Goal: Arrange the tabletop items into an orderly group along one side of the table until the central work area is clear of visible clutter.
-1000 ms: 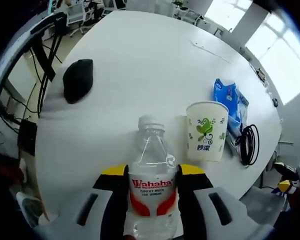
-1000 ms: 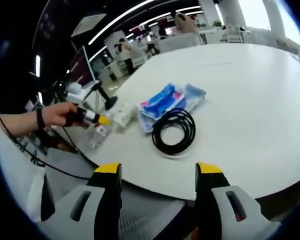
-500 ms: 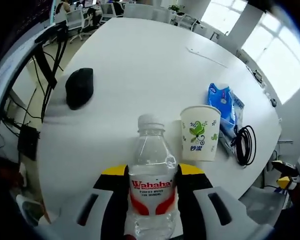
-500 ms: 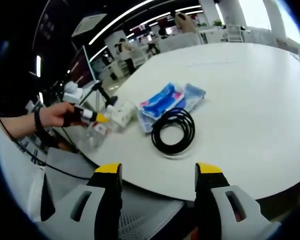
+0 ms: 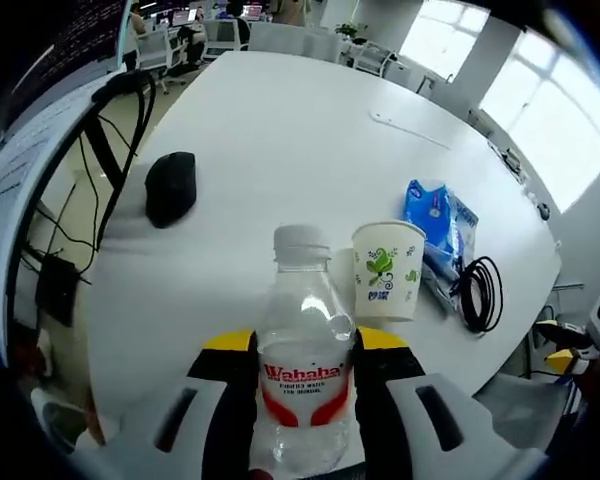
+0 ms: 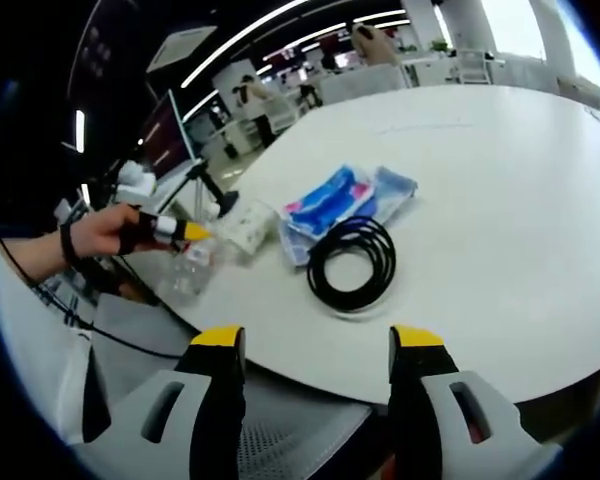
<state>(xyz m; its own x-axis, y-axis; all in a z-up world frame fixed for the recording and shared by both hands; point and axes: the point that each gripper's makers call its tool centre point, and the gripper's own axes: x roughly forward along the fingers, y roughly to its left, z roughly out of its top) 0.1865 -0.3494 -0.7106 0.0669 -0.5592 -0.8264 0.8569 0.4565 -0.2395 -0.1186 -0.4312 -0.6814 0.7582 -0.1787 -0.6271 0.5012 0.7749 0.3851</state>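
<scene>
We are gripping a clear plastic water bottle in our left gripper, jaws clenched on its red label reading "Wahaha"; the smaller print below is too small to read. Just beside the bottle is standing a paper cup with green leaf prints, and beyond the cup are lying a blue tissue pack and a coiled black cable. A black mouse is sitting well apart from the bottle on the round white table. Our right gripper is hanging released off the table's edge.

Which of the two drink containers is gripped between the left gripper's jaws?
The clear Wahaha water bottle; the paper cup stands free on the table beside it.
</scene>
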